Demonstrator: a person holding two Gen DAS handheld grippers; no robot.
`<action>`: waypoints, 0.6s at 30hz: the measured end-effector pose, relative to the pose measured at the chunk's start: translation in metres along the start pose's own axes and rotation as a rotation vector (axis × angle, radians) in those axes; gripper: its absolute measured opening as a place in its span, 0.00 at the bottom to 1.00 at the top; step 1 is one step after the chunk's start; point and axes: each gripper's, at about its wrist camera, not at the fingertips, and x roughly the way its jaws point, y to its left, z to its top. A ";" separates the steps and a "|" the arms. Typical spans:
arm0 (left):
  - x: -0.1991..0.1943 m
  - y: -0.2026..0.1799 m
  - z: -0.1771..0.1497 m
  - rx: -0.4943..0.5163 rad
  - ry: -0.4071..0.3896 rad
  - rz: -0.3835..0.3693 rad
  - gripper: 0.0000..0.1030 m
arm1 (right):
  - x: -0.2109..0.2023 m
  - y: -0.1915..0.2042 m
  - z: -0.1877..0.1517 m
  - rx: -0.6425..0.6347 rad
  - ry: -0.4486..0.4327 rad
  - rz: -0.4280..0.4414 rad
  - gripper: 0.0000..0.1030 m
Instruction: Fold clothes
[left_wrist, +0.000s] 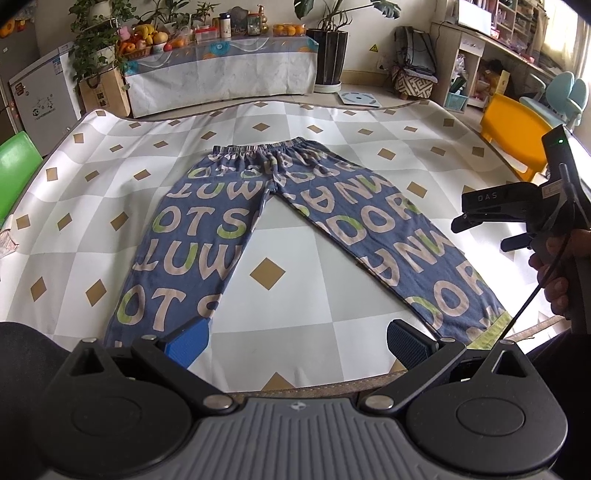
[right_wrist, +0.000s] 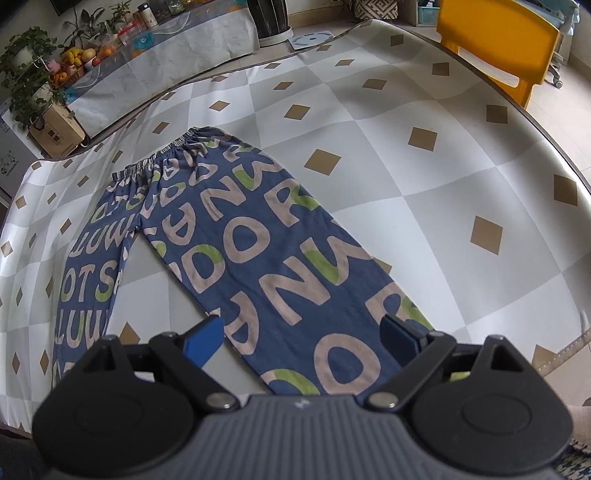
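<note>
On the checked mat (left_wrist: 332, 129) ahead of me, the trousers (left_wrist: 266, 206) are lying flat and unfolded, waistband at the far end, both legs splaying toward me in a wide V with bare mat between them. I am judging this as the very start of the fold: nothing is doubled over yet.

I am holding my left gripper (left_wrist: 297, 341) released, jaws wide apart with nothing between them, hovering near the inner edge of the left leg's cuff end. My right gripper (right_wrist: 304, 338) is also standing wide and empty, poised over the lower end of the right leg (right_wrist: 280, 258), though I cannot tell whether its fingers are touching the cloth. My right hand (left_wrist: 554, 266) is showing at the edge of the left view, wrapped round the handle.

What I am expecting next is a pinch at each end of one leg, or at both cuffs, then a lift and carry so one leg is lying over the other; the cloth looks thin and limp, so it may be sagging or wrinkling as it travels.

Beyond the mat, a draped bench (left_wrist: 221, 70) is carrying fruit and jars, potted plants (left_wrist: 328, 48) are standing beside it, and a yellow chair (right_wrist: 495, 48) is sitting at the right edge.
</note>
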 end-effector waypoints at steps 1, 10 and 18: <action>0.001 0.000 0.000 -0.001 0.001 -0.001 1.00 | 0.000 0.000 0.000 0.000 0.000 -0.001 0.89; -0.003 -0.010 -0.001 0.047 -0.031 0.025 1.00 | 0.002 0.001 -0.001 -0.002 0.006 -0.004 0.89; -0.006 -0.016 -0.001 0.066 -0.046 0.019 1.00 | 0.002 0.002 0.000 -0.004 0.008 -0.008 0.89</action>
